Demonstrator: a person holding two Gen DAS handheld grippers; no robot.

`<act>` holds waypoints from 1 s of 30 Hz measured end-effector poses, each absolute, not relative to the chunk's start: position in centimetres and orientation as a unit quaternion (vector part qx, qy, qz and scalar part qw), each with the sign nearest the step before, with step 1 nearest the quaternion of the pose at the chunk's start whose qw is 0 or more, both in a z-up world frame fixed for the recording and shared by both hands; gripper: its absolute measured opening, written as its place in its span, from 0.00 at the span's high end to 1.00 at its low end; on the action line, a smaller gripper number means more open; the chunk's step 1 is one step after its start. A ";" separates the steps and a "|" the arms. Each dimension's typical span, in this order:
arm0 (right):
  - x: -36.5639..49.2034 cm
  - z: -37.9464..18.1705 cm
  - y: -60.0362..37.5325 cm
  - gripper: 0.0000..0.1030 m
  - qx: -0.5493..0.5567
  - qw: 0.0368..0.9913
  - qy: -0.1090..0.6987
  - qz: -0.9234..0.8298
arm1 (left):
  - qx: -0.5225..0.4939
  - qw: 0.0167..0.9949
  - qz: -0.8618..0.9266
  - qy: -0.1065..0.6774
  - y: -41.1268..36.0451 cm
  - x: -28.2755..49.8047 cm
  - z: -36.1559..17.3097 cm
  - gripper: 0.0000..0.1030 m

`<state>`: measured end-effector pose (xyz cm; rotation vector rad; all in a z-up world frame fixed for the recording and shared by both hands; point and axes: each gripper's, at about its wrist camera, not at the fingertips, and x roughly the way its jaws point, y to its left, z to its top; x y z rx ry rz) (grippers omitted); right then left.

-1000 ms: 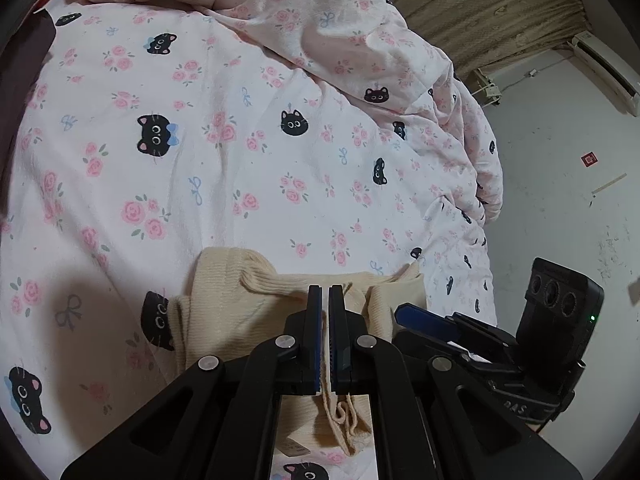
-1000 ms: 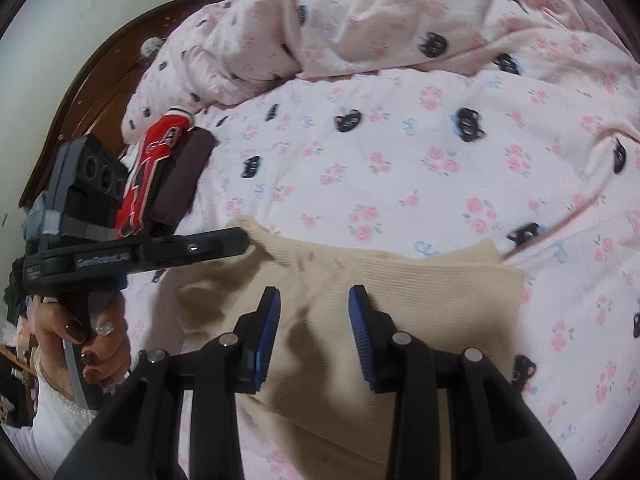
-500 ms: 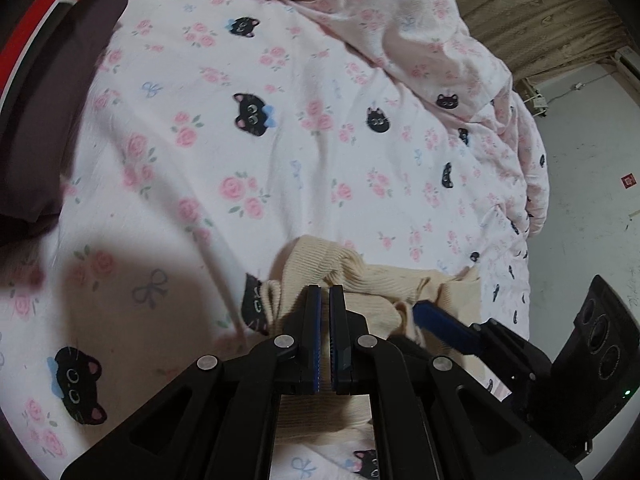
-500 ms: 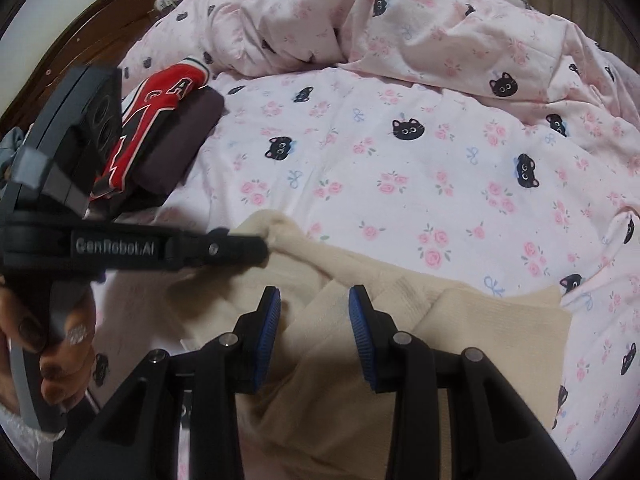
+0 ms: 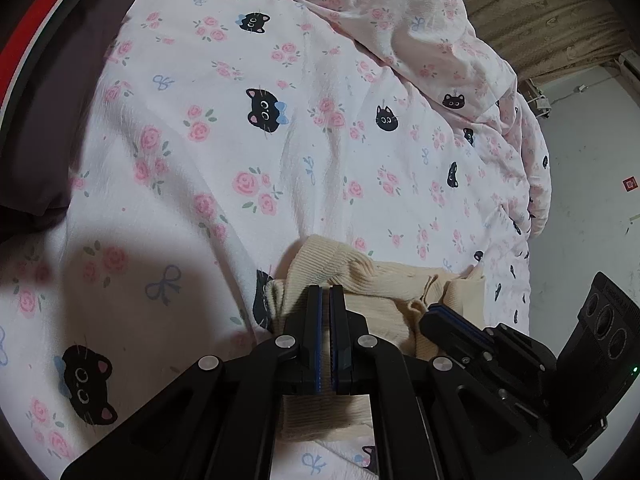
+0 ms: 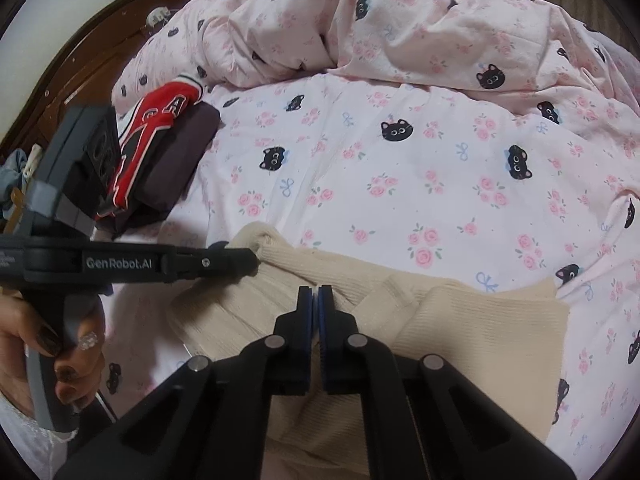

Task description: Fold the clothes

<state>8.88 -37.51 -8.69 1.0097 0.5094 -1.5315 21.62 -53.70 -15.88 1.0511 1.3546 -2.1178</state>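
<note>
Right across the room, a pink cotton bedsheet printed with roses, blue bows and black cat faces (image 5: 248, 148) (image 6: 400, 184) is covering the bed and filling most of both wrist views. A rumpled quilt in the same cat-and-rose print (image 6: 380, 28) (image 5: 420, 28) is lying heaped along the far side, from about eleven to two o'clock. Behind it, at ten o'clock in the right wrist view, a dark brown curved wooden headboard (image 6: 80, 60) is showing.

Nearer the front, a cream ribbed knit garment (image 6: 460, 320) (image 5: 360, 272) is lying partly bunched on the sheet at about six o'clock in both views, one corner raised at its left end and flatter cloth spreading toward four o'clock in the right wrist view. A folded pile of dark grey cloth with a red, white-lettered garment on top (image 6: 160, 152) (image 5: 52, 92) is sitting well apart from it, at nine to ten o'clock.

The black left gripper (image 5: 329, 296) (image 6: 250, 260) is clenched on the raised corner of the cream garment, a strip of the knit showing between its blue pads. The black right gripper (image 6: 315, 294) (image 5: 434, 312) is clamped on a ridge of the same garment just beside it, toward the middle of the cloth, its fingers pressed together with the fabric pinched at their tips.

At eight o'clock in the right wrist view, the person's left hand with dark polished nails (image 6: 44, 344) is gripping the left gripper's handle.
</note>
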 end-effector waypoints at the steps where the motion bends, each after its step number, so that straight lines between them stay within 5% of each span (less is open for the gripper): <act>1: 8.8 -8.5 -37.4 0.97 0.431 0.583 0.212 -0.655 | 0.377 0.207 -0.760 0.487 -53.7 21.6 -15.9 0.98; 15: 10.1 -8.6 -38.7 0.97 0.432 0.613 0.181 -0.636 | 0.375 0.205 -0.757 0.494 -53.8 21.8 -16.0 0.98; 20: 10.4 -10.3 -39.2 0.92 0.448 0.614 0.194 -0.621 | 0.374 0.203 -0.756 0.497 -53.9 21.9 -16.0 0.98; 24: 8.7 -8.1 -37.3 0.77 0.426 0.615 0.156 -0.644 | 0.374 0.202 -0.756 0.498 -53.9 21.9 -16.1 0.98; 30: 7.2 -7.6 -36.7 0.74 0.421 0.582 0.176 -0.673 | 0.375 0.203 -0.755 0.498 -54.0 21.8 -16.1 0.98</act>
